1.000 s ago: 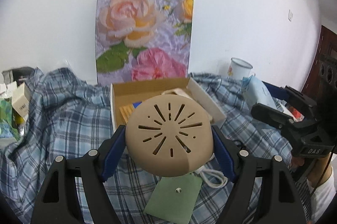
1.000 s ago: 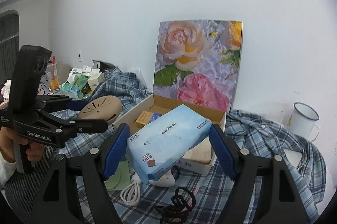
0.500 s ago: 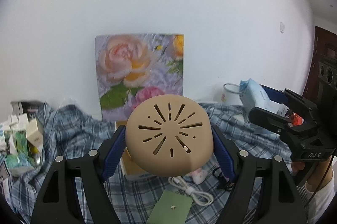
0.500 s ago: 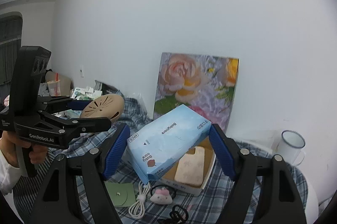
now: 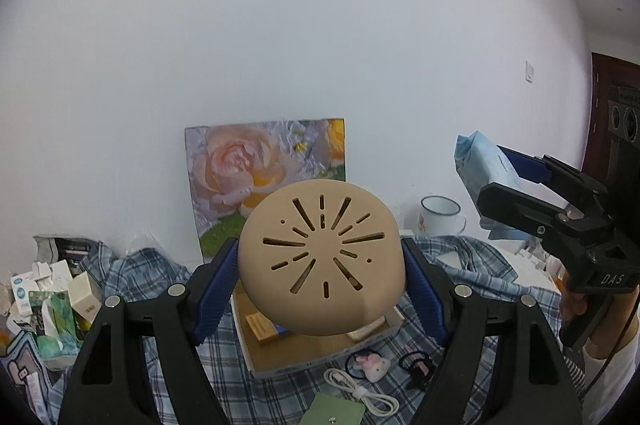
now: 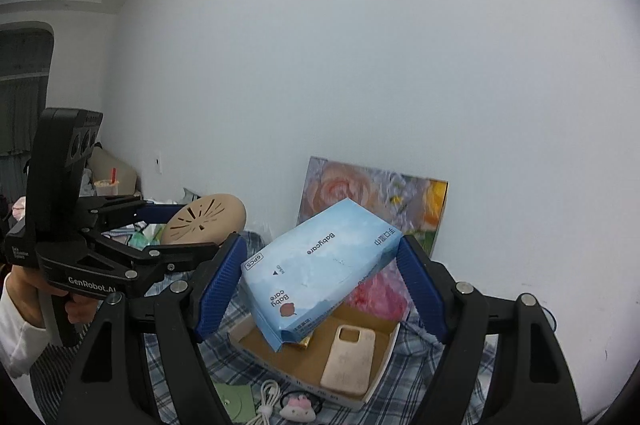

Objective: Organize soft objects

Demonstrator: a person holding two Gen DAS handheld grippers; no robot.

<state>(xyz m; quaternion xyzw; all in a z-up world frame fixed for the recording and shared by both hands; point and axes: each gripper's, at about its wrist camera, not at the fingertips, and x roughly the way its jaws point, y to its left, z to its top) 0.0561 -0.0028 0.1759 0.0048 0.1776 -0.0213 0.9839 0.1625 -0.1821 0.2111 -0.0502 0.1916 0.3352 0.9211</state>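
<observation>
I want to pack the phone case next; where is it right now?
In the right wrist view the phone case lies flat in the open cardboard box, toward its right side, below the held tissue pack.

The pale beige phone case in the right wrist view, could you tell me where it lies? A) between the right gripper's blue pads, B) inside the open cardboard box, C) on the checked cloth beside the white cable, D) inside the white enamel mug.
B: the pale beige phone case lies flat on the brown floor of the open cardboard box, below the light blue tissue pack that the right gripper holds.
</observation>
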